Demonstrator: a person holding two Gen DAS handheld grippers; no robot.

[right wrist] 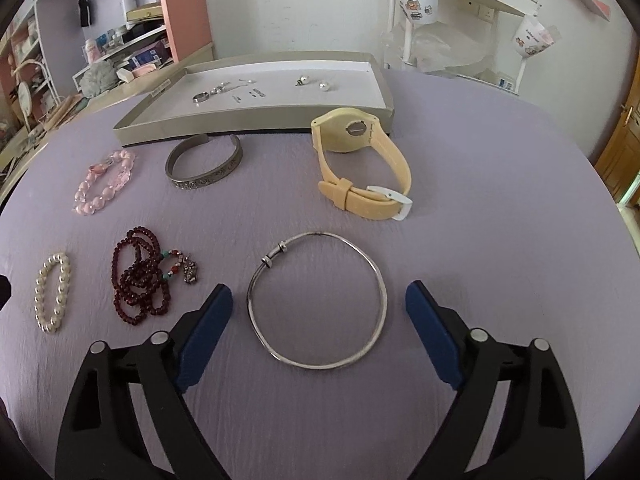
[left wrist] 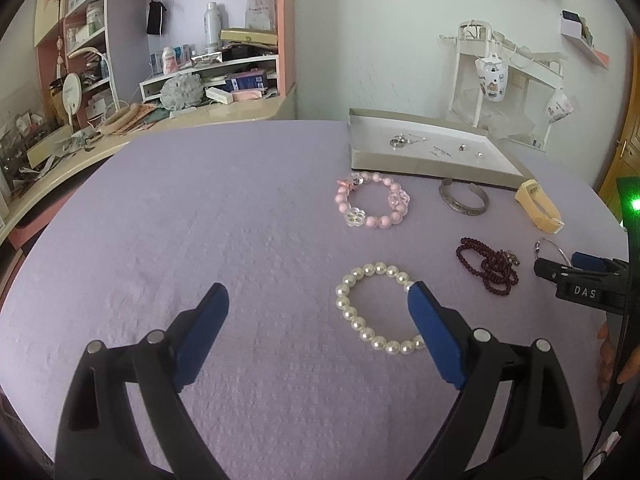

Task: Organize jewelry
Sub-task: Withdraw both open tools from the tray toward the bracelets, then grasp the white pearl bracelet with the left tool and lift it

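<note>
A grey shallow tray (right wrist: 160,118) (left wrist: 420,166) at the back holds a ring (right wrist: 199,98), small earrings and pearl studs (right wrist: 323,86). On the purple cloth lie a white pearl bracelet (left wrist: 347,312) (right wrist: 50,296), a pink bead bracelet (left wrist: 394,216) (right wrist: 104,188), a dark red bead string (left wrist: 490,266) (right wrist: 140,280), an engraved silver cuff (left wrist: 464,198) (right wrist: 208,170), a yellow watch (right wrist: 364,168) (left wrist: 538,208) and a thin silver bangle (right wrist: 380,292). My left gripper (left wrist: 318,294) is open, its right finger over the pearl bracelet. My right gripper (right wrist: 319,296) is open around the bangle's near half.
A cluttered desk and shelves (left wrist: 180,64) stand behind the table at the left. A white rack with hanging mugs (right wrist: 416,0) stands behind the tray. A wooden door (right wrist: 624,140) is at the right. The right gripper shows at the left wrist view's right edge (left wrist: 580,280).
</note>
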